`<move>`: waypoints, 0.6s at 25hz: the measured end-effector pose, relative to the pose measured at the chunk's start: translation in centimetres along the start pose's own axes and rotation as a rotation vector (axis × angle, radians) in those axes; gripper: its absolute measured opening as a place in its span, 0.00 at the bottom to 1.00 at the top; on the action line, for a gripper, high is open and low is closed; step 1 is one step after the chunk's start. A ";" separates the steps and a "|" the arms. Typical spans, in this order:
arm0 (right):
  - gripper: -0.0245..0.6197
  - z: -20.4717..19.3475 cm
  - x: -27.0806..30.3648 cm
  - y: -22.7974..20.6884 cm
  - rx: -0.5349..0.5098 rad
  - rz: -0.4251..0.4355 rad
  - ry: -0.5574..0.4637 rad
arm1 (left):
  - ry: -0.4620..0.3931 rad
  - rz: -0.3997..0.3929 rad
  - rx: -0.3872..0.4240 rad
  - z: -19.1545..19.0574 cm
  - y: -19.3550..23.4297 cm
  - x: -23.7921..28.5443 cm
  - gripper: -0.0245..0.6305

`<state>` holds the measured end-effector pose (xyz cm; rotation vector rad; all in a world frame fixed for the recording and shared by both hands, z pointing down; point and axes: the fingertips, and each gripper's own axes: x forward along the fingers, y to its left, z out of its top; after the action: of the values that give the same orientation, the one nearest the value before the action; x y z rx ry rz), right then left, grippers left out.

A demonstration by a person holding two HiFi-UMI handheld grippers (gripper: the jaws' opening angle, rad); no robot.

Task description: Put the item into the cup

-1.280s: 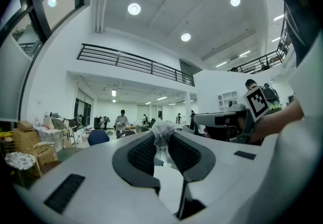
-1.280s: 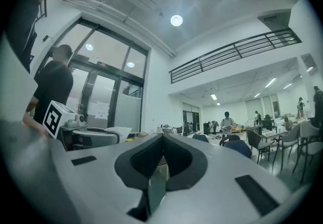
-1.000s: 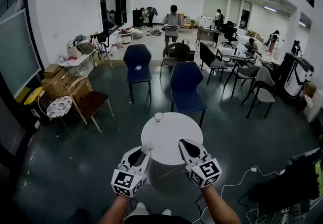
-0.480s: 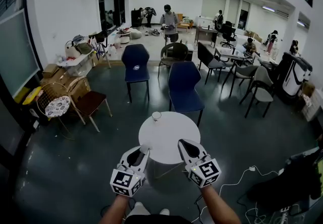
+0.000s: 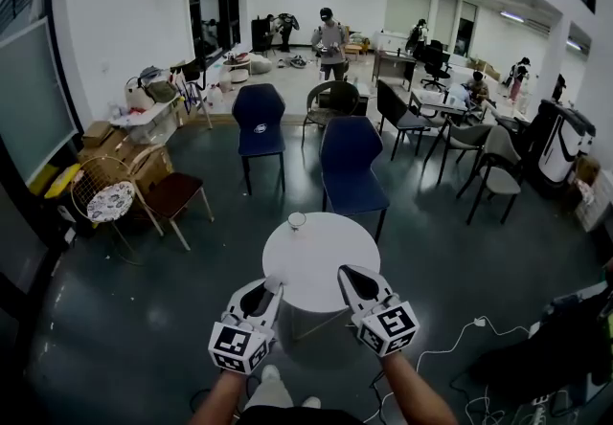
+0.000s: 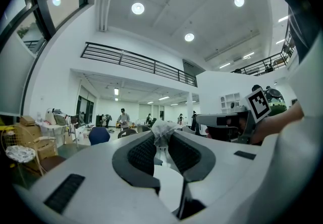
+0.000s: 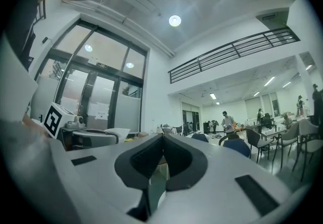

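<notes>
A small clear cup [image 5: 297, 220] stands at the far left rim of the round white table [image 5: 326, 246]. My left gripper [image 5: 277, 283] hovers at the table's near edge, shut on a crumpled white wad [image 6: 162, 128] that sticks out past the fingertips of the left gripper [image 6: 161, 136]. Just right of it, over the same near edge, my right gripper [image 5: 346, 272] is level with it. In the right gripper view the right gripper [image 7: 162, 138] has its pads pressed together with nothing between them. The cup does not show in either gripper view.
Two blue chairs [image 5: 351, 163] [image 5: 260, 117] stand just beyond the table. A wicker chair [image 5: 106, 194] and boxes lie to the left, and cables [image 5: 458, 339] run over the dark floor at right. Several people and office chairs are far back.
Both grippers hold their places at the table's near edge, the left still clamped on the wad. The head view has shifted a little, and a person at the back has moved.
</notes>
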<state>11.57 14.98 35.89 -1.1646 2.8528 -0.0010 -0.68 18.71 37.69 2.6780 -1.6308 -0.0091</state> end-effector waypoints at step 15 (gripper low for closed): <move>0.06 -0.5 4.3 -3.6 0.000 -0.008 0.000 | 0.011 -0.012 0.007 -0.7 3.3 5.2 0.16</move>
<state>11.01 9.33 36.28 -1.1757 2.8481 -0.0014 -1.26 12.60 38.40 2.6883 -1.6153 0.0115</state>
